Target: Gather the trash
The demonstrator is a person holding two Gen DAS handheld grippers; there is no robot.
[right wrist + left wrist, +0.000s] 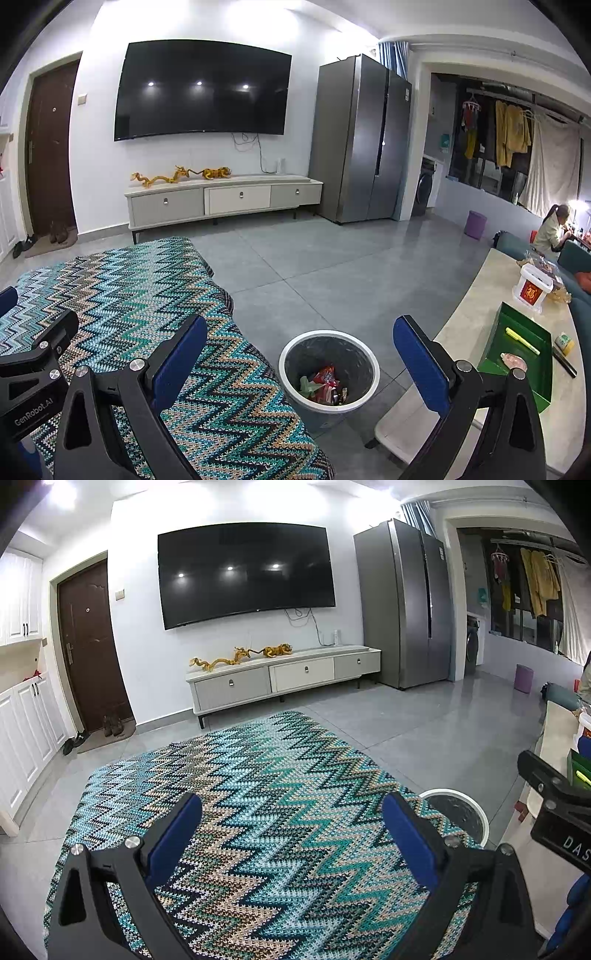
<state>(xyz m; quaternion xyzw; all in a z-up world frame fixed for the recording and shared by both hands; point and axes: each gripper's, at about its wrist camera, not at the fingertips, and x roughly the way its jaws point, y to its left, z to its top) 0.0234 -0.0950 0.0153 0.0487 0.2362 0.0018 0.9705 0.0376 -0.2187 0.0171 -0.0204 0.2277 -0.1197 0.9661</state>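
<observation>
A white-rimmed trash bin (328, 369) with a dark liner stands on the floor between the zigzag-covered surface and a pale table. It holds red and green wrappers (323, 384). My right gripper (299, 354) is open and empty, held above and just before the bin. My left gripper (291, 830) is open and empty over the zigzag cloth (258, 812). The bin's rim (458, 805) shows at the right in the left wrist view. No loose trash shows on the cloth.
A pale table (476, 325) at the right holds a green tray (517, 354) with a yellow marker, a white box and small items. A TV cabinet (221, 201), fridge (362, 140) and purple bin (474, 224) stand beyond the grey tile floor. A person (554, 229) sits far right.
</observation>
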